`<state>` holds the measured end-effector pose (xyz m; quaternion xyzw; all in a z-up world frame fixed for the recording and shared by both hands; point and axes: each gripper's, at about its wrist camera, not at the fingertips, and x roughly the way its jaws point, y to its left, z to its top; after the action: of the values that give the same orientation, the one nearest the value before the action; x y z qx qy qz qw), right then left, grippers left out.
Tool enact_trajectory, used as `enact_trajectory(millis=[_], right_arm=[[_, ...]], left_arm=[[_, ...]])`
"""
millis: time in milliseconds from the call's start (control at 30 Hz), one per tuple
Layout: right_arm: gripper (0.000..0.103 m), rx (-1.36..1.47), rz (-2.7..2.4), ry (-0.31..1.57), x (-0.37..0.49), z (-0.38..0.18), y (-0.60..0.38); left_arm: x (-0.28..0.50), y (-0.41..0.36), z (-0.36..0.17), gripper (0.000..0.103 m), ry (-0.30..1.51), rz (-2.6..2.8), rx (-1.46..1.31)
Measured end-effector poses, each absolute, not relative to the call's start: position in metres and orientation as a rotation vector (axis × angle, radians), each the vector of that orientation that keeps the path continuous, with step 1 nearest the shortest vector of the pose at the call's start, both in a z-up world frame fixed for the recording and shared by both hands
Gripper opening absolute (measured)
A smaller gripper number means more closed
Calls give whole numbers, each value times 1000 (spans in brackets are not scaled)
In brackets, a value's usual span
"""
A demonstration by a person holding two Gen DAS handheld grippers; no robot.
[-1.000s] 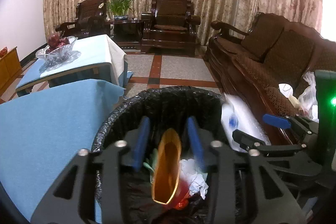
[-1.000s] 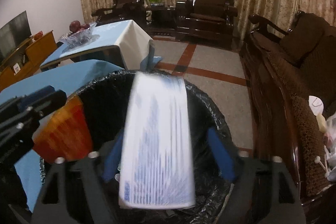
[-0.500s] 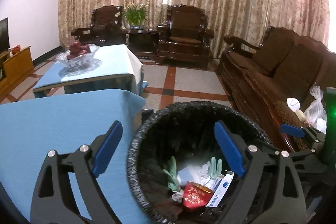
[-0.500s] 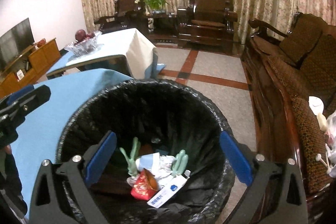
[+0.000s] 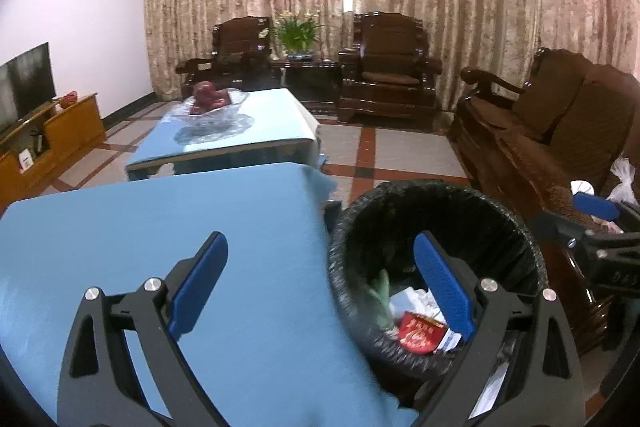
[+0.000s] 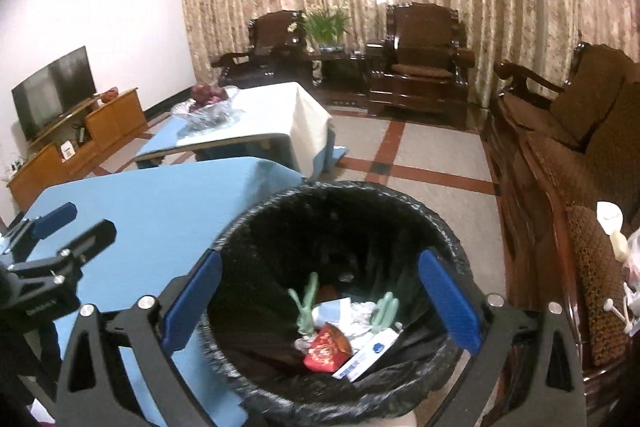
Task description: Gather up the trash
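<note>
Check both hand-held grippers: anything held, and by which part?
Nothing is held. The left hand-held gripper is opening, nothing between its fingers. The right hand-held gripper stands wide open and empty above the trash bin.

both wrist views look down-forward, close over the bin, sharing table and far armchairs

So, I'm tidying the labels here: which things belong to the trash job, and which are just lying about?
Job:
- black-lined bin
- red packet in it
- white and blue packet in it
- crumpled paper in it

Lying about:
- fruit bowl
- potted plant
- armchairs
- television
</note>
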<state>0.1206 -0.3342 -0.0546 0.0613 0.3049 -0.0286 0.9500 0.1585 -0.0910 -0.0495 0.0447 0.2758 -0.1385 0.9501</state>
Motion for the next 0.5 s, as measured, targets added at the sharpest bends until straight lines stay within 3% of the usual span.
enact_trajectory(millis=[500], right_arm=[[97,72,46,569,82,-15,-276]], left_arm=[[102,-41,-12,94,514,-215,47]])
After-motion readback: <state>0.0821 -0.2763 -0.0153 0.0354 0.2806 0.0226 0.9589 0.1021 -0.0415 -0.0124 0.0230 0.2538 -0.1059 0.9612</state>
